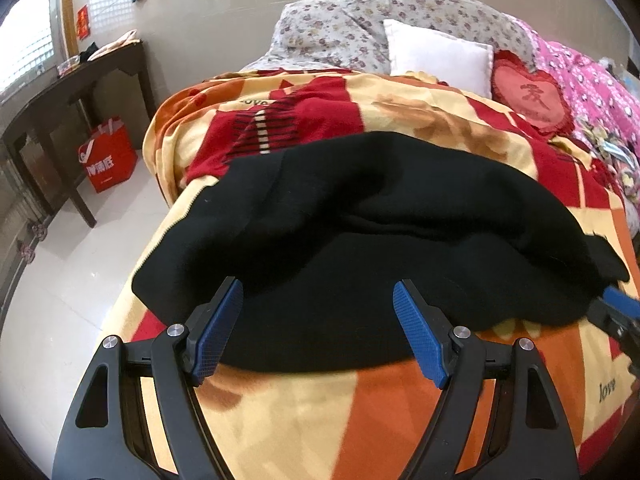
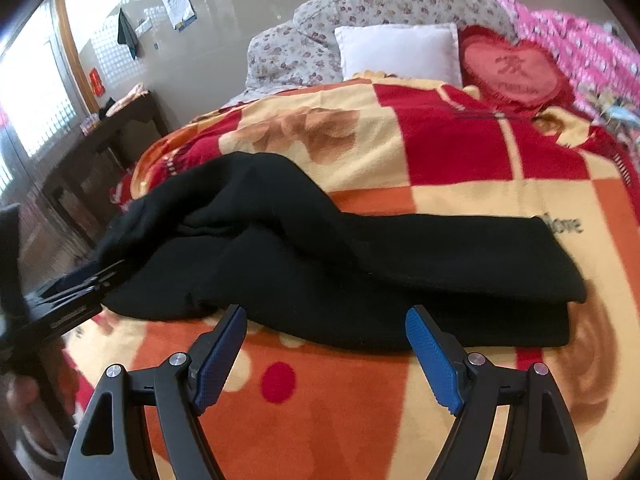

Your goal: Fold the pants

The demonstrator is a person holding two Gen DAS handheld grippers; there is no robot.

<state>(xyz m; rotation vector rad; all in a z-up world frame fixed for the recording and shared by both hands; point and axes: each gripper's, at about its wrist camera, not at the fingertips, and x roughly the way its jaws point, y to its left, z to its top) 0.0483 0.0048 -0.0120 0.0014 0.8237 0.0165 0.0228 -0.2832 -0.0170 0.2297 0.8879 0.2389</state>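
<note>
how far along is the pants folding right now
Partly done: the black pants lie doubled on the blanket, one layer over another, still rumpled. Nothing is in hand: left gripper and right gripper are both open. Smoothing and further folding remain.

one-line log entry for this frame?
task: fold pants | left gripper: open, empty | right gripper: open, empty | black pants: folded lengthwise on blanket

My right gripper (image 1: 618, 312) is cut off at three o'clock. At nine o'clock my left gripper (image 2: 76, 284) blurs into the black pants (image 2: 320, 264); its grip is unreadable there.
</note>
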